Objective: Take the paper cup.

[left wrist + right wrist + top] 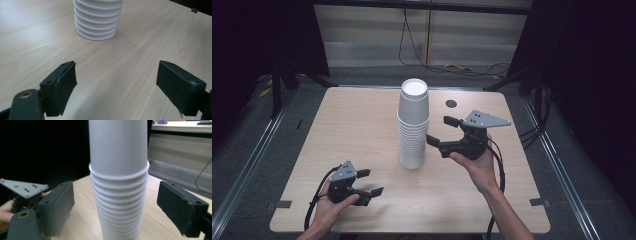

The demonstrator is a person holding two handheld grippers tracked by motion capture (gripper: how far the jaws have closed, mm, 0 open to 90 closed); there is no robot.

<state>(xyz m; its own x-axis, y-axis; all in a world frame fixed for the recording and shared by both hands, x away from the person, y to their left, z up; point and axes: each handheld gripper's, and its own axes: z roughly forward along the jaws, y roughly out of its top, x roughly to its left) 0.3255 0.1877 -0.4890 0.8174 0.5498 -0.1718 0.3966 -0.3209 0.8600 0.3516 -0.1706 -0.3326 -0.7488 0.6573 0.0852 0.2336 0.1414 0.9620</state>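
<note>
A tall stack of white paper cups stands upside down near the middle of the wooden table. My right gripper hovers just right of it, raised off the table and open. In the right gripper view the stack rises between the two jaws with a gap on each side. My left gripper sits low near the front left of the table, open with nothing between its jaws. The left gripper points at the stack's base, which is some way off.
A small dark round spot marks the table behind the stack. Grey tape tabs sit at the front corners. Cables lie on the floor beyond the far edge. The left gripper's grey plate shows beyond the stack.
</note>
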